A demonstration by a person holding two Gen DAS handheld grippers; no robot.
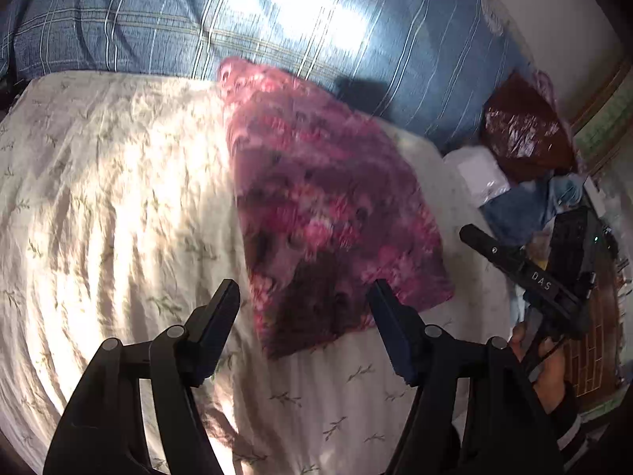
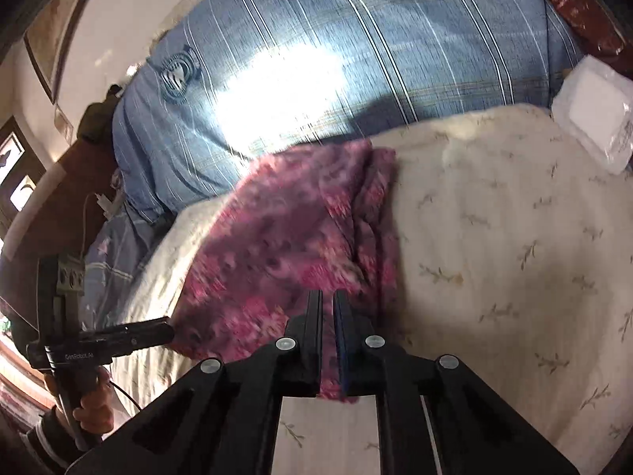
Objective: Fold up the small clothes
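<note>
Pink floral garment point(image 1: 316, 206): small, patterned in pink, purple and dark blotches, blurred in both views. Lies spread on the cream bedsheet point(image 1: 118, 198), far corner touching the blue bedding; near edge lifted into the right gripper.

Right gripper point(image 2: 327, 308): jaws drawn narrow, clamped on a fold of the garment's near edge, pink cloth showing between the fingers point(image 2: 314, 336). In the left wrist view it appears at the garment's right side, apart from the cloth as seen there.

Left gripper point(image 1: 302, 297): jaws wide apart, nothing between them, held above the near edge of the garment.

Cream bedsheet: leaf-sprig print, creased, sunlit in patches.

Blue striped duvet point(image 2: 356, 39): bulky, behind the garment, bright glare at centre.

White plastic packet point(image 2: 593, 114): on the sheet's far right corner.

Dark red plastic-wrapped item point(image 1: 526, 126): beside the duvet.

Blue cloth heap point(image 1: 530, 206): near the packet, at the bed's edge.
</note>
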